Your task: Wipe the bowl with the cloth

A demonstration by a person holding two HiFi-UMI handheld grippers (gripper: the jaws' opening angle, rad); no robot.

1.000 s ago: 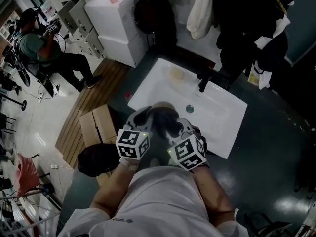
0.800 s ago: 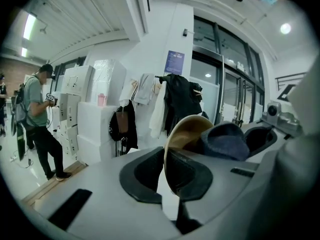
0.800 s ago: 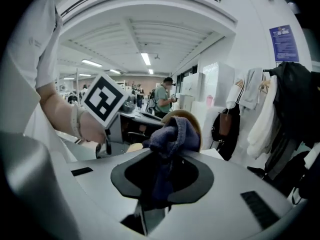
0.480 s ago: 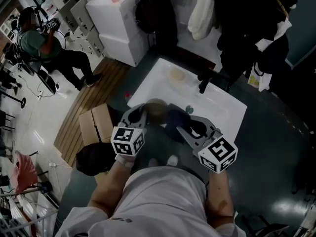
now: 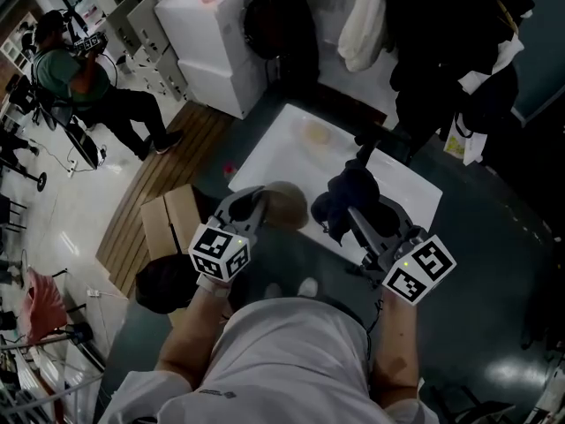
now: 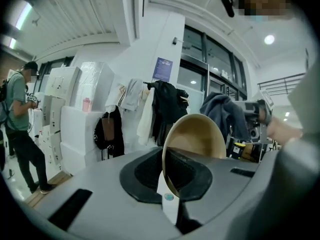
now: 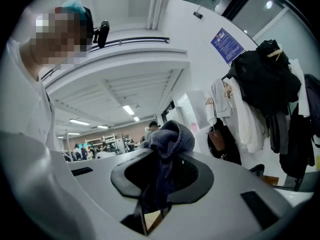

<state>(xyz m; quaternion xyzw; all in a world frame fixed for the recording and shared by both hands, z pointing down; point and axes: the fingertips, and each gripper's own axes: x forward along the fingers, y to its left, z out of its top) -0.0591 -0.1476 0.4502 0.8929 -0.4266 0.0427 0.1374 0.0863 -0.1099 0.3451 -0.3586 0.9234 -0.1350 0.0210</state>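
Bowl (image 5: 284,204), tan, pinched at its rim by left gripper (image 5: 257,204); right gripper (image 5: 355,216) pinches bunched dark cloth (image 5: 348,190).

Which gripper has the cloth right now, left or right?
The right gripper: its jaws are shut on the dark blue-grey cloth, bunched above them. The left gripper instead clamps the rim of the tan round bowl.

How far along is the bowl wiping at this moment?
Done: the left gripper is shut on the bowl, the right gripper on the cloth, both near the sink. In hand: nothing is rubbing; cloth and bowl are apart. Left: bring the cloth to the bowl; whether it was wiped cannot be told.
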